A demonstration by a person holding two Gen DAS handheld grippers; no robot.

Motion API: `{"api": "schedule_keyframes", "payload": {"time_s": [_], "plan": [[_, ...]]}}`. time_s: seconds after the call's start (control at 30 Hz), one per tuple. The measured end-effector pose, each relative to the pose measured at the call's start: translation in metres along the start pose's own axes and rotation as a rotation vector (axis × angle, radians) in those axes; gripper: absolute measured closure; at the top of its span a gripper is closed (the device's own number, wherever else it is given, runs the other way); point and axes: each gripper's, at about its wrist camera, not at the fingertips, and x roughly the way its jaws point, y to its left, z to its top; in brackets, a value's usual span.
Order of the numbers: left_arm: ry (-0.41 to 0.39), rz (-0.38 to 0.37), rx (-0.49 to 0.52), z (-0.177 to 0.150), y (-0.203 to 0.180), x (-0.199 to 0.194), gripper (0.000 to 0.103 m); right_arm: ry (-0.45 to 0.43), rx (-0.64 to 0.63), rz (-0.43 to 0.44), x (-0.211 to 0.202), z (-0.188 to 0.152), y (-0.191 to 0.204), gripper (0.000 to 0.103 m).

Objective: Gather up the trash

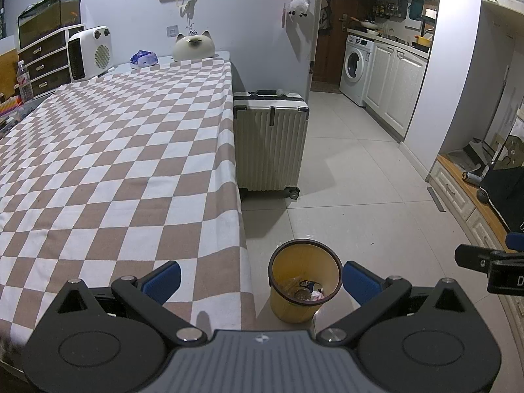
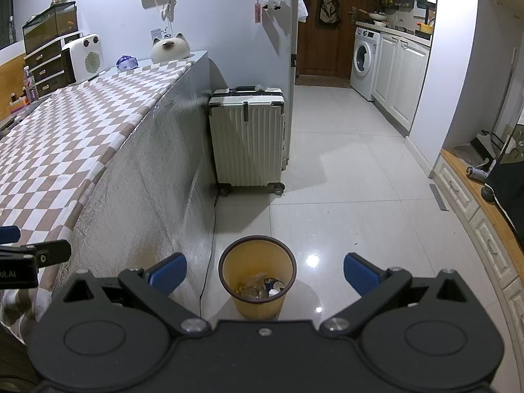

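Both tools spread wide, nothing between the blue pads: left tool [image 1: 260,280] sits over the worktop [image 1: 114,150] edge, right tool [image 2: 264,273] over the floor [image 2: 344,177]. Yellow bin [image 2: 257,275] stands on the floor just beside the worktop, trash [image 2: 262,287] in the bottom: a can plus crumpled bits. Further back, a white suitcase [image 2: 247,137] stands upright against the worktop's end.

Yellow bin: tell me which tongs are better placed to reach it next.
Right, slightly. The yellow bin sits centred between the open right tongs; under the left tongs, also open and empty, it lies off toward one finger, beside the checkered table.
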Motion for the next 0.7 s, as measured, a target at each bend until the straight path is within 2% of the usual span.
{"api": "schedule_keyframes", "payload": {"time_s": [0.7], "plan": [[0.0, 0.0, -0.001, -0.0001, -0.0002, -0.0001, 0.0, 0.004, 0.0, 0.0, 0.0006, -0.0001, -0.0015, 0.0]]}}
